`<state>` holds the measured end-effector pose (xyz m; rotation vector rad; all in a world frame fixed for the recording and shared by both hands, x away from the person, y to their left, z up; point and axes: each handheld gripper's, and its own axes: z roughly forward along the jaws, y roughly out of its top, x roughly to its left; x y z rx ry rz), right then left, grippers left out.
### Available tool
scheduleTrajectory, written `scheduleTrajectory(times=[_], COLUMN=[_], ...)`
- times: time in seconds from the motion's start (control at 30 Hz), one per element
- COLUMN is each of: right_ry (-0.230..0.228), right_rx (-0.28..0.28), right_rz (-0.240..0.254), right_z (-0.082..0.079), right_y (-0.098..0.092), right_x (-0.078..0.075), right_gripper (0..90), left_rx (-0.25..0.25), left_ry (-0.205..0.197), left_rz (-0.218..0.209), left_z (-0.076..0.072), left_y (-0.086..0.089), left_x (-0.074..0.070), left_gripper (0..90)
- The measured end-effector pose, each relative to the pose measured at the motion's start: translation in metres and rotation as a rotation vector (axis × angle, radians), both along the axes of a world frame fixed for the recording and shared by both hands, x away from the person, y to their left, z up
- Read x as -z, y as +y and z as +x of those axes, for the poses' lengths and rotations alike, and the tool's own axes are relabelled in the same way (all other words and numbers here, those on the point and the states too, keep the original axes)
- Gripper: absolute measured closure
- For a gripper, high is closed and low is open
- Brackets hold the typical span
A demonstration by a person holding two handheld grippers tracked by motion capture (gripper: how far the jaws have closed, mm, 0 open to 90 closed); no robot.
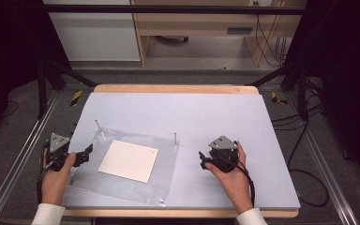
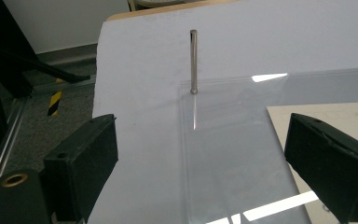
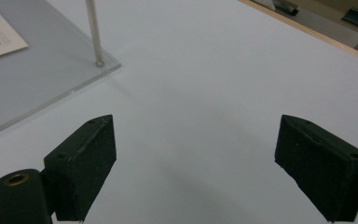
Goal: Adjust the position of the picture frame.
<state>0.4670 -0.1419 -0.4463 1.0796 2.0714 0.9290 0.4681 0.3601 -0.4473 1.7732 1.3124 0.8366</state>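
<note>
With both grippers spread wide and empty, ease your left gripper [image 1: 87, 153] onto the clear acrylic plate's [image 1: 166, 161] left edge, keeping off the cream square card [image 1: 128, 160] lying at its middle.

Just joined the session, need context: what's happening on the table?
A person holds a gripper in each hand over the table. Both are open and hold nothing. The left gripper is at the left edge of a clear plate with upright pins and a cream sheet on it. The right gripper waits off its right side.
</note>
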Motion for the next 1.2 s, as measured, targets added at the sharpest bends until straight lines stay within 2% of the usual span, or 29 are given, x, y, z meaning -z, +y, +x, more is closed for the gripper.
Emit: scheduleTrajectory(times=[0.07, 0.1, 0.23, 0.33, 0.4, 0.57, 0.73, 0.8, 0.83, 0.93, 1.0, 1.03, 1.07, 1.1, 1.13, 1.2], right_ry=[0.006, 0.010, -0.019, -0.008, -0.004, 0.021, 0.047, 0.044, 0.063, 0.078, 0.093, 0.114, 0.114, 0.133, 0.137, 0.145], right_rx=[-0.010, -0.031, -0.069, -0.071, -0.061, -0.057, -0.077, -0.074, -0.075, -0.074, -0.074, -0.078, -0.078, -0.083, -0.104, -0.106], right_rz=[0.000, -0.024, -0.050, -0.060, -0.075, -0.067, -0.051, -0.053, -0.039, -0.016, -0.026, -0.038, -0.038, -0.034, -0.034, -0.042], right_z=[-0.001, -0.003, -0.005, -0.005, -0.006, -0.006, -0.004, -0.003, 0.000, 0.005, 0.010, 0.016, 0.016, 0.018, 0.024, 0.027], right_y=[0.003, 0.008, 0.015, 0.017, 0.019, 0.019, 0.026, 0.031, 0.035, 0.041, 0.047, 0.055, 0.055, 0.059, 0.069, 0.073], right_x=[-0.001, -0.002, -0.001, -0.001, -0.002, -0.006, -0.008, -0.009, -0.010, -0.010, -0.008, -0.006, -0.006, -0.005, -0.003, -0.002], right_gripper=[13.6, 16.4, 16.6, 20.2, 23.8, 26.5, 27.0, 29.9, 33.6, 36.6, 39.6, 44.4, 44.4, 45.3, 48.5, 49.1], left_rx=[0.004, 0.005, 0.002, 0.000, -0.002, 0.003, 0.015, 0.027, 0.028, 0.054, 0.061, 0.062, 0.065, 0.069, 0.078, 0.086], left_ry=[-0.005, -0.007, -0.012, -0.012, -0.004, -0.006, 0.002, 0.016, 0.021, 0.027, 0.039, 0.042, 0.051, 0.055, 0.058, 0.064], left_rz=[-0.002, 0.005, 0.007, 0.004, -0.014, -0.012, -0.019, -0.014, -0.012, 0.023, 0.045, 0.048, 0.047, 0.046, 0.058, 0.089], left_z=[0.000, -0.001, 0.000, 0.000, 0.001, -0.001, 0.000, 0.002, 0.003, 0.007, 0.014, 0.017, 0.021, 0.024, 0.029, 0.037], left_y=[-0.001, -0.002, -0.003, -0.002, -0.001, -0.002, -0.005, -0.006, -0.007, -0.012, -0.015, -0.017, -0.017, -0.019, -0.020, -0.023], left_x=[-0.001, -0.001, -0.001, -0.002, -0.001, -0.003, -0.006, -0.007, -0.008, -0.014, -0.018, -0.020, -0.020, -0.020, -0.021, -0.020], left_gripper=[9.2, 9.1, 9.0, 9.0, 9.0, 9.0, 8.9, 9.0, 9.8, 10.7, 11.9, 13.0, 13.0, 13.6, 14.3, 14.9])
